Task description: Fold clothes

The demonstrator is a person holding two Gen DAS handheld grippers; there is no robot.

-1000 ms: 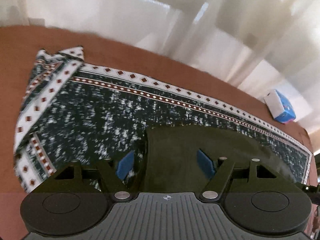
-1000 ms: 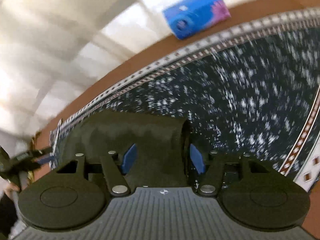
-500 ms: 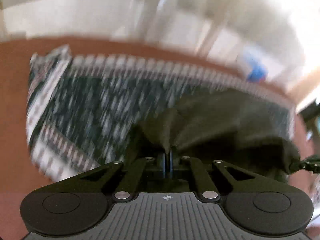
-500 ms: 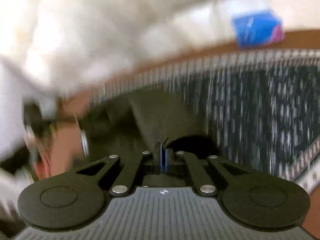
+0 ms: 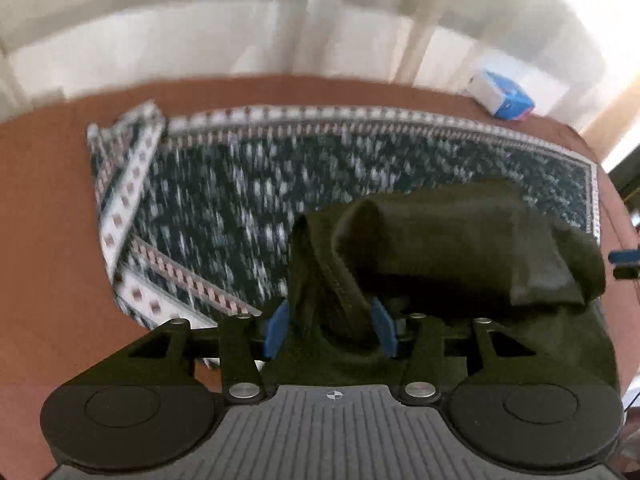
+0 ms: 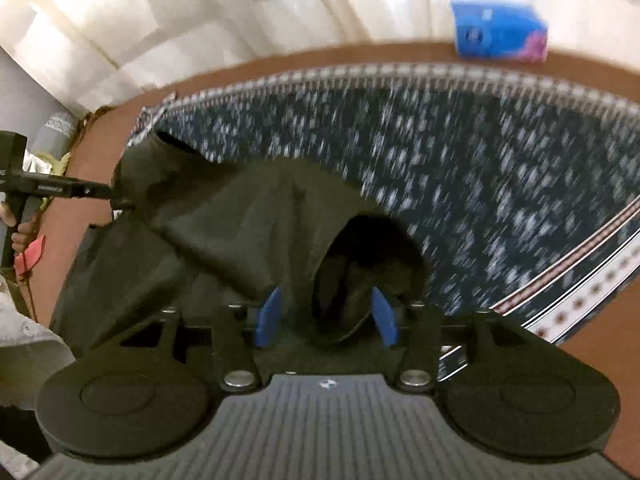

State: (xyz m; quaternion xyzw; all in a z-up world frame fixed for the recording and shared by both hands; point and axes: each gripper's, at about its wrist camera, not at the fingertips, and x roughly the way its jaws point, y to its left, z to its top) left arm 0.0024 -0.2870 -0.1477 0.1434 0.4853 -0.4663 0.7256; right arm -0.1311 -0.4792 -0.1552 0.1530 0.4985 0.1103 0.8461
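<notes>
A dark olive garment point(image 5: 460, 240) lies bunched and folded over on a dark speckled cloth point(image 5: 240, 200) with a white diamond-pattern border. My left gripper point(image 5: 330, 330) is open, its blue pads wide apart, with a ridge of the garment lying loose between them. In the right wrist view the garment point(image 6: 248, 220) forms a hollow fold. My right gripper point(image 6: 326, 316) is open too, its pads standing on either side of that fold. The left gripper point(image 6: 60, 190) shows at the far left, its tip at the garment's corner, held by a hand point(image 6: 20, 236).
The patterned cloth covers most of a brown table point(image 5: 48, 220). A blue and white tissue pack point(image 6: 500, 34) sits at the table's far edge, also visible as a tissue pack point(image 5: 504, 98) in the left wrist view. Pale curtains hang behind. Light fabric point(image 6: 28, 344) lies at the left.
Both grippers shut on the olive garment half a second ago and lifted it. Both now stand open, with the garment folded over and released.
</notes>
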